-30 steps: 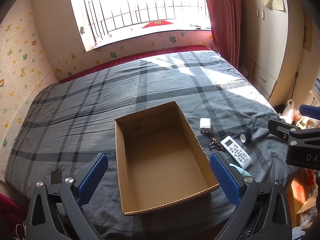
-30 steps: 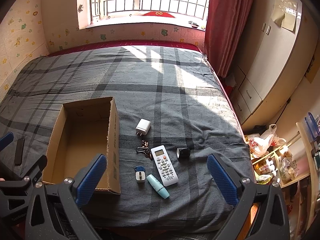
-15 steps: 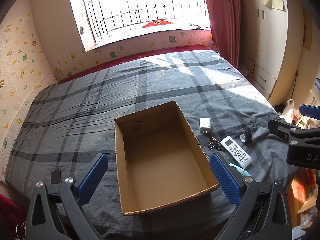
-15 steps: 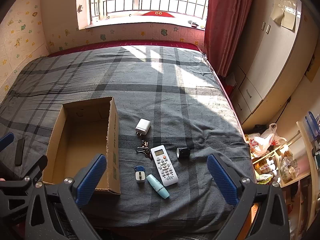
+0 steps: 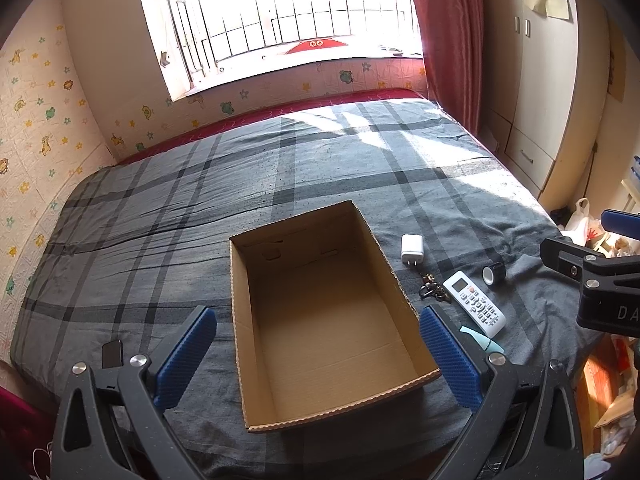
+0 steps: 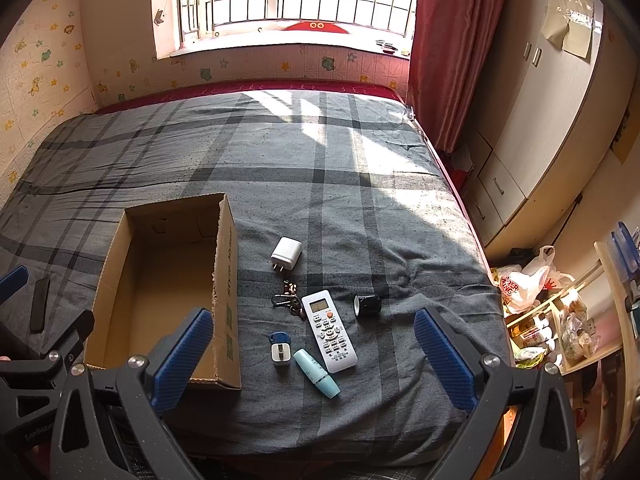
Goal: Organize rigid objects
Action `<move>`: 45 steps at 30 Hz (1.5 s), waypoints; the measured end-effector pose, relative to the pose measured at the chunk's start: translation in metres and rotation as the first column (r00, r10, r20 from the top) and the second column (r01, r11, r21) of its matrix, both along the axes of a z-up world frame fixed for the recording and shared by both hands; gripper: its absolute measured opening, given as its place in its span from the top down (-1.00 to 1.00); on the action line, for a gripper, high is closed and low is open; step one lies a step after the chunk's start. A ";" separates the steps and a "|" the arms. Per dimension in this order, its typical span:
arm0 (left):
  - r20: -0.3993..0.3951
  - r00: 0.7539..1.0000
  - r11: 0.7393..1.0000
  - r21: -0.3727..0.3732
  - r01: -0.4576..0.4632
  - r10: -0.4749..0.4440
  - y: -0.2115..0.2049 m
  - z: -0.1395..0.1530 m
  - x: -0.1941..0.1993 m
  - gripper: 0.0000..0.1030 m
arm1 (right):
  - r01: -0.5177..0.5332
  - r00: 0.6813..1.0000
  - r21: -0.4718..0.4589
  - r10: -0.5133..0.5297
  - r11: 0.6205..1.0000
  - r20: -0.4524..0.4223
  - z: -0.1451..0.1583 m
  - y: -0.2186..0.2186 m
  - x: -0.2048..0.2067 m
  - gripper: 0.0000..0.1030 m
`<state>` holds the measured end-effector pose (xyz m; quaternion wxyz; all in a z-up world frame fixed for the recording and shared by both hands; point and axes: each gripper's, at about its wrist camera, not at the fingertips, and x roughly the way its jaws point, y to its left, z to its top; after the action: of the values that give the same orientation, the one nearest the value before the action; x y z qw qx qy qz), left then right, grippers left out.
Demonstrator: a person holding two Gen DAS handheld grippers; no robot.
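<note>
An open, empty cardboard box lies on the grey plaid bed. To its right lie a white charger, a key ring, a white remote, a black tape roll, a small white plug with a blue tag and a teal tube. My left gripper is open and empty above the box's near end. My right gripper is open and empty above the small items.
A dark phone lies on the bed left of the box. The bed's right edge drops to a floor with bags and shelves. A wardrobe stands at the right, and a window at the far wall.
</note>
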<state>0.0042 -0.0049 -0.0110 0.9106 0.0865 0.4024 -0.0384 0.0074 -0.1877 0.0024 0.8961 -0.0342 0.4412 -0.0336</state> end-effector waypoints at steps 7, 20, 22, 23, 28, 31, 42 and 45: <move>-0.003 1.000 1.000 -0.001 -0.001 0.001 0.001 0.000 0.002 -1.00 | -0.001 1.000 0.002 0.001 1.000 -0.002 0.000 0.000 0.001 -0.99; -0.011 1.000 1.000 -0.001 -0.002 0.002 0.003 -0.003 0.004 -1.00 | -0.003 1.000 0.004 0.003 1.000 -0.009 -0.004 0.003 0.009 -0.99; -0.015 1.000 1.000 -0.001 -0.002 0.002 0.003 -0.004 0.007 -1.00 | -0.006 1.000 0.004 0.006 1.000 -0.011 -0.005 0.004 0.009 -0.99; -0.015 1.000 1.000 -0.002 -0.002 0.002 0.004 -0.005 0.007 -1.00 | -0.007 1.000 0.005 0.007 1.000 -0.010 -0.005 0.003 0.010 -0.99; -0.016 1.000 1.000 -0.014 -0.017 0.017 0.008 -0.007 0.011 -1.00 | -0.005 1.000 0.008 0.005 1.000 -0.013 -0.007 0.002 0.011 -0.99; -0.025 0.999 0.999 -0.013 -0.034 0.034 0.015 -0.014 0.017 -1.00 | 0.004 1.000 0.014 -0.004 1.000 -0.022 -0.010 -0.004 0.016 -0.99; -0.088 0.977 0.980 0.072 -0.186 0.192 0.074 -0.077 0.050 -1.00 | 0.055 0.996 0.021 -0.053 0.998 -0.070 -0.038 -0.031 0.037 -0.99; -0.110 0.969 0.972 0.099 -0.212 0.222 0.088 -0.096 0.058 -1.00 | 0.062 0.994 0.037 -0.059 0.997 -0.095 -0.049 -0.037 0.042 -0.99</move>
<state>0.0625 0.0831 -0.1072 0.8788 0.0788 0.4647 0.0739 0.0497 -0.2245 -0.0461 0.8736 -0.0043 0.4841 -0.0502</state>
